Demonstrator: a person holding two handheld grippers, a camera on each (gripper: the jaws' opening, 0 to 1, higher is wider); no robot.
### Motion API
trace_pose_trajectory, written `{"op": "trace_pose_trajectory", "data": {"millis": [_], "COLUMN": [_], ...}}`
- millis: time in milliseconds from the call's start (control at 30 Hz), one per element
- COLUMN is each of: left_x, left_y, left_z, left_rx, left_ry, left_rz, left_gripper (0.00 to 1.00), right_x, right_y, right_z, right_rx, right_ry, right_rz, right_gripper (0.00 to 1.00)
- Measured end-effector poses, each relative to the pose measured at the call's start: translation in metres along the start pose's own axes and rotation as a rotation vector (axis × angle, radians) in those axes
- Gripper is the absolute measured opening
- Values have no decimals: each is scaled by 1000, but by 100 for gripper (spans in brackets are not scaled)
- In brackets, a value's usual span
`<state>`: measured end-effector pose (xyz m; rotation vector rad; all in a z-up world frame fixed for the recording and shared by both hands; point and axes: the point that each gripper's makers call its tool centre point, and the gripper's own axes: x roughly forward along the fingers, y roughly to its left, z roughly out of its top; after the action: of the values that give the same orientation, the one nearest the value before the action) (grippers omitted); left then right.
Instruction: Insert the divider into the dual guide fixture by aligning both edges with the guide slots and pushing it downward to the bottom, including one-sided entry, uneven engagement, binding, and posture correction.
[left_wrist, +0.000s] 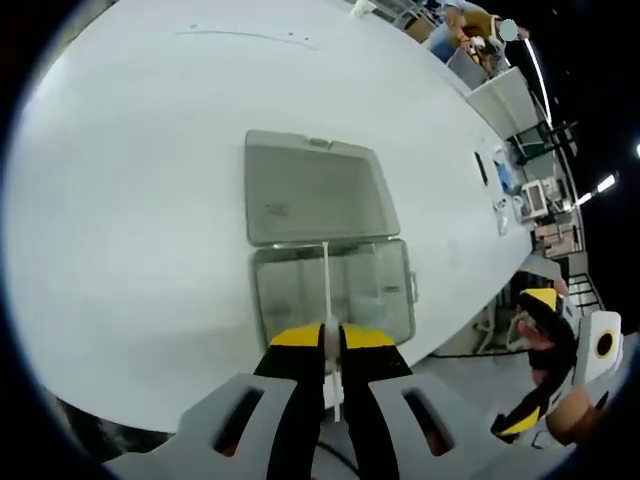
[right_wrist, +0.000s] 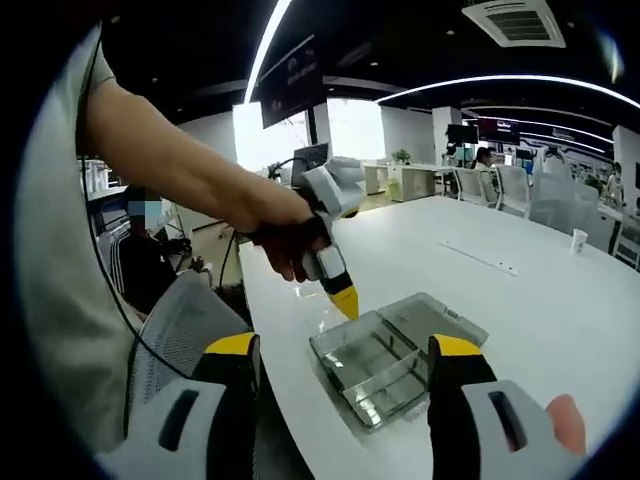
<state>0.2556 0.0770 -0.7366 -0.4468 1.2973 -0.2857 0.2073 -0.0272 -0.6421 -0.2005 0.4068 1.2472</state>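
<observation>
**Divider gripped over the open box, not yet pushed home**

Left gripper view: the left gripper (left_wrist: 331, 345) has its yellow-tipped jaws closed narrowly on a thin white divider (left_wrist: 327, 285), which runs as a slim line away from the jaw tips across the clear box (left_wrist: 385, 300). The box sits on the white table (left_wrist: 130, 200) with its lid (left_wrist: 310, 190) folded open flat beyond it. The divider's far end reaches about to the hinge line between box and lid. The right gripper (left_wrist: 545, 360) shows at the right edge, off the table's side, held in a hand.

Right gripper view: the right gripper (right_wrist: 345, 375) has its jaws standing wide apart with nothing between them, framing the same clear box (right_wrist: 375, 365) on the table's near corner. The left gripper (right_wrist: 340, 290), held in the person's hand (right_wrist: 285, 245), points down at the box's near-left part.

Progress, as I judge it: the divider is picked up and brought to the box, perhaps with one edge entering, but the push down to the bottom is left to do.

Hard to make out: the guide slots cannot be seen through the clear walls in either view, so whether either edge is engaged is unclear. From the right gripper view the divider itself is too thin to pick out below the yellow tips.
</observation>
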Motion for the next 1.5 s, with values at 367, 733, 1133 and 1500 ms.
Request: {"op": "trace_pose_trajectory", "data": {"millis": [367,733,1133,1500], "left_x": [10,13,20,26], "left_y": [4,6,6,8], "left_z": [-7,-2,-5,-6], "left_rx": [-14,-16,-15,-20], "left_ry": [31,45,66,90], "left_rz": [22,36,51,74], "left_gripper": [2,2,2,2], "right_x": [-1,-1,-2,-3], "right_y": [0,-1,-6,-6], "right_z": [1,1,-10,-18], "right_rx": [-9,-30,-41,-77], "right_ry": [-10,-6,20,64], "right_rz": [2,2,-6,-7], "right_gripper": [66,66,68,70]}}
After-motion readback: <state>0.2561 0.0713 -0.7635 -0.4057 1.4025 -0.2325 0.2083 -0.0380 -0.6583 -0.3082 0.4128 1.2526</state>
